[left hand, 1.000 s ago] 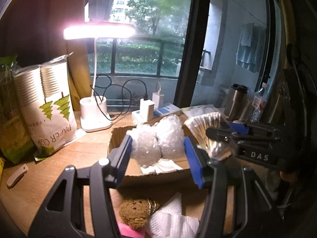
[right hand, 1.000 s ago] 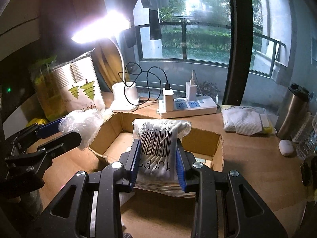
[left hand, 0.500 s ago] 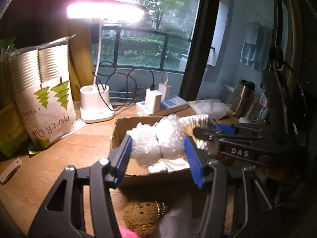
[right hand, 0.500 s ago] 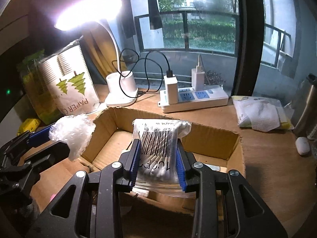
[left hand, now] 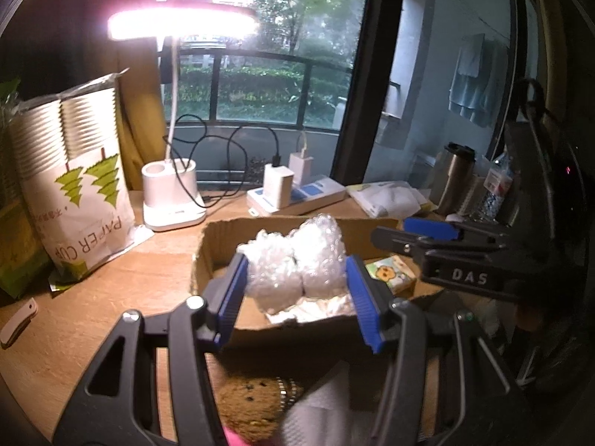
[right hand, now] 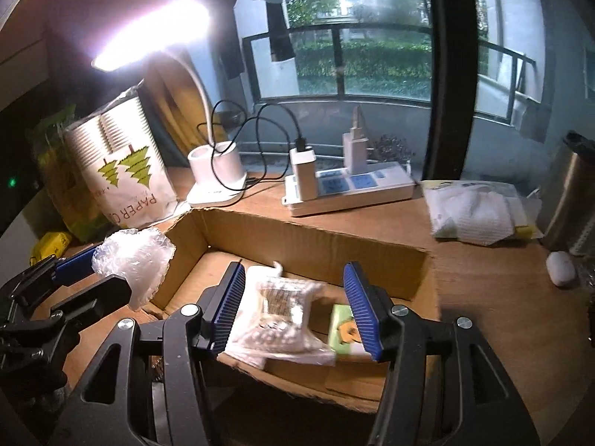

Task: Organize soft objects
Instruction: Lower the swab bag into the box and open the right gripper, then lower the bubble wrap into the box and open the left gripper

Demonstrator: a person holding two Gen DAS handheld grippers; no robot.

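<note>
The left gripper (left hand: 295,297) was clamped on a crumpled clear bubble-wrap wad (left hand: 293,260) over the open brown cardboard box (right hand: 316,234); the right gripper's (right hand: 293,310) fingers had just spread apart, the clear bag of cotton swabs (right hand: 279,319) loose between them.

The right gripper (right hand: 293,306) has just spread its jaws, letting go of the cotton-swab bag (right hand: 277,319); the bag, blurred, now seems to lie loose inside the cardboard box (right hand: 308,238), beside a green tissue pack (right hand: 344,329).

Brown cardboard box (right hand: 297,234), clear bubble wrap (left hand: 297,264), blue-padded black tool (right hand: 293,308), white bag (left hand: 78,200) printed with green trees.
</note>
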